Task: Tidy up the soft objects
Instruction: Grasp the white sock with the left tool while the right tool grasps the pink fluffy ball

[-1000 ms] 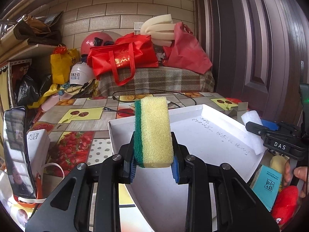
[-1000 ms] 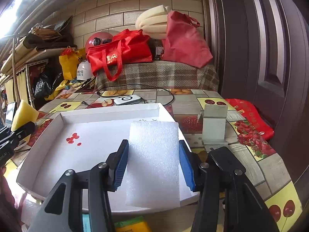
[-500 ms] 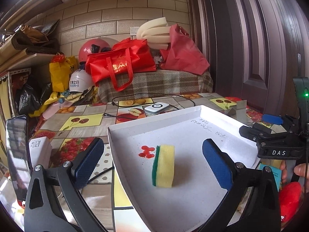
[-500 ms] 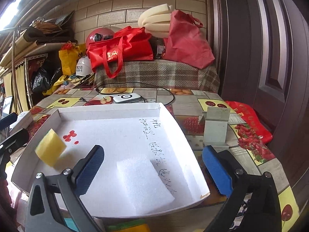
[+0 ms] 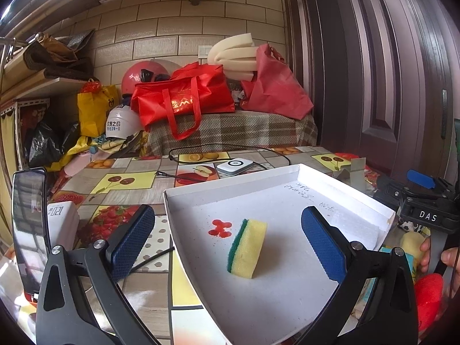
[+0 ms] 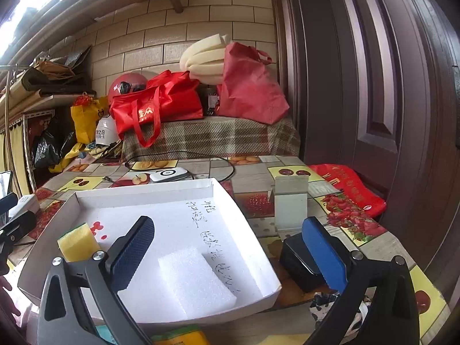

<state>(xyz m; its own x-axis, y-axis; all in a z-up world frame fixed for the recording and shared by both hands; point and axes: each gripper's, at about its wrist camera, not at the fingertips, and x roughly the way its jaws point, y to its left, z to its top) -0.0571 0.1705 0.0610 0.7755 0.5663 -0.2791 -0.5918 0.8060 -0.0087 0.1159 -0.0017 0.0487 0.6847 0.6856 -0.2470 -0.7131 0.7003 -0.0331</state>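
fruit-print tablecloth (image 5: 126,181), brick wall (image 5: 161,31), dark door (image 6: 373,86)

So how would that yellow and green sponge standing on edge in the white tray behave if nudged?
The sponge stands on a narrow edge, so a sideways nudge would probably tip it flat. Its porous foam looks light and squashy. On the white tray, with its smooth-looking floor, it might slide first.

Sponge (image 5: 247,248), foam pad (image 6: 195,281) in tray (image 6: 247,221)
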